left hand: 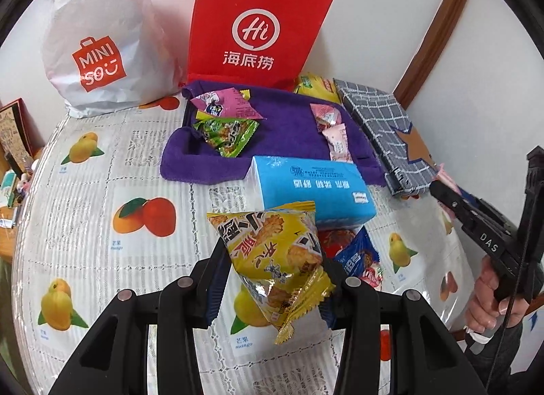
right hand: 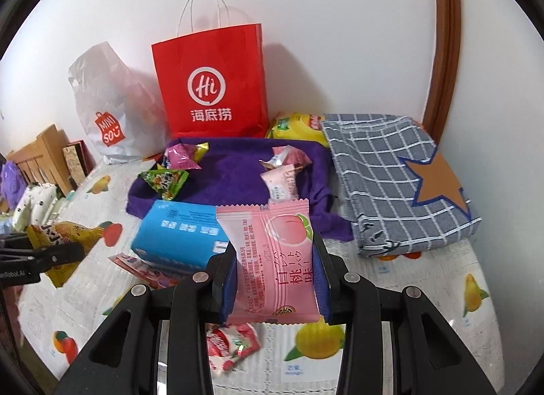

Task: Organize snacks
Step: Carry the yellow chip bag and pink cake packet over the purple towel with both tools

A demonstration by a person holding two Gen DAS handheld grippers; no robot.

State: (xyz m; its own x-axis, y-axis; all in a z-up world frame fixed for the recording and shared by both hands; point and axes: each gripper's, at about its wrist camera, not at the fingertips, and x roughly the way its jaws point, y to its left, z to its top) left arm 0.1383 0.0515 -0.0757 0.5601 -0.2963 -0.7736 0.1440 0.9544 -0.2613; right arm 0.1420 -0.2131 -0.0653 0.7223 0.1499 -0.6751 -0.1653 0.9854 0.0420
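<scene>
My left gripper (left hand: 272, 269) is shut on a yellow snack packet (left hand: 278, 259), held above the fruit-print tablecloth. My right gripper (right hand: 275, 272) is shut on a pink peach snack packet (right hand: 275, 259), also lifted off the table. On the purple cloth (left hand: 282, 143) lie a green packet (left hand: 226, 133) and a pink-purple packet (left hand: 221, 102) at its left, and two pale pink packets (left hand: 331, 129) at its right. A red and a blue packet (left hand: 357, 255) rest on the table below the left gripper. The right gripper (left hand: 438, 187) shows at the right of the left wrist view.
A blue tissue pack (left hand: 312, 187) sits just in front of the purple cloth. A red paper bag (left hand: 255, 31) and a white plastic bag (left hand: 98, 41) stand against the wall. A folded grey checked cloth (right hand: 397, 177) lies at the right, a yellow bag (right hand: 295, 126) behind it.
</scene>
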